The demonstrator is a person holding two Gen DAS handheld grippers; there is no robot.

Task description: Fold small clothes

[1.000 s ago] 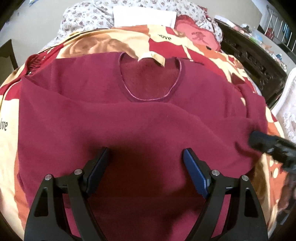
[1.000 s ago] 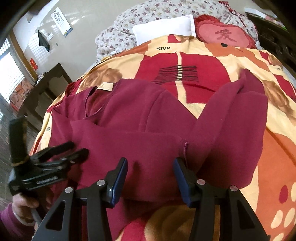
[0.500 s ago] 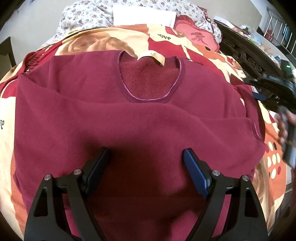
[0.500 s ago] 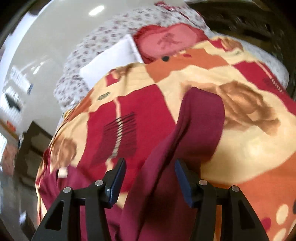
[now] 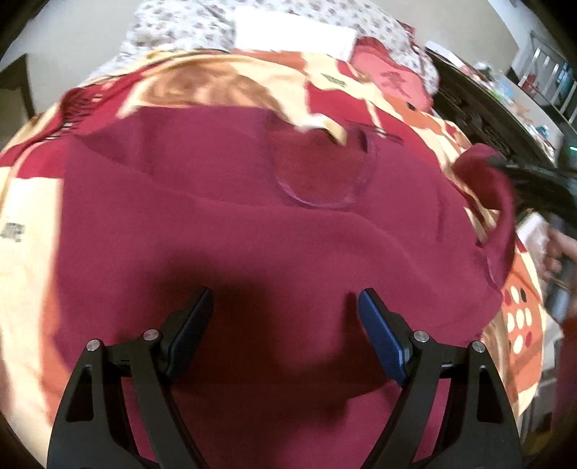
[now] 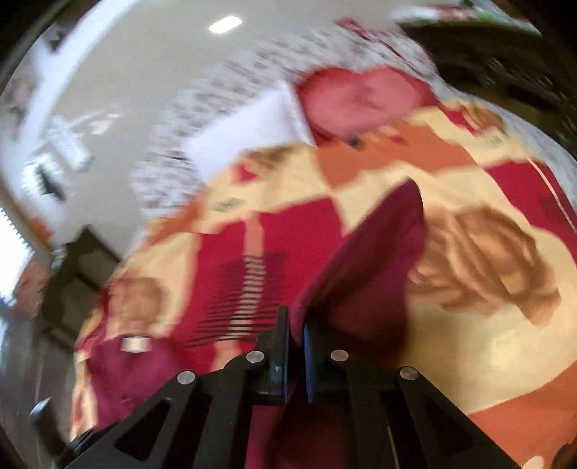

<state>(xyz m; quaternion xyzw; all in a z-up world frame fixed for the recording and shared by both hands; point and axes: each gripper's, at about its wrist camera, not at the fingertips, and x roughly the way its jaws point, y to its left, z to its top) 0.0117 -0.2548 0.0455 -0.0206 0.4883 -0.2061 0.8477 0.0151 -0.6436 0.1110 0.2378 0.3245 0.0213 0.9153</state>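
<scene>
Left wrist view: whole maroon sweater (image 5: pixel 252 231) spread flat, front up, on the bed's patterned blanket (image 5: pixel 202 86); round neckline with pale label (image 5: pixel 324 126) toward the pillows. Left gripper (image 5: pixel 285 317) hovering over the lower chest, jaws wide apart, nothing between them, dark shadow on the cloth beneath. At the right edge, right gripper (image 5: pixel 505 169) seen side-on, biting the end of the sweater's sleeve (image 5: pixel 483 173), lifted clear of the blanket; a hand (image 5: pixel 555 252) on its handle below.

Right wrist view, heavily blurred: right gripper (image 6: pixel 296 324) jaws drawn together, clamped on a fold of the sleeve (image 6: pixel 371 259), which stands up from the pads in a tilted ridge. Label (image 6: pixel 135 344) and part of the body visible low left. Left gripper not made out here.

Edges and room: bare blanket (image 6: pixel 487 252) beside the sleeve. Sweater's left side close to the blanket's border.

Surface and room: blanket in red, orange and cream with rose print; heart-shaped red cushion (image 6: pixel 360 101), white pillow (image 5: pixel 292 32) and floral bedding at the head. Dark carved furniture (image 5: pixel 479 119) on the right, pale wall behind.
</scene>
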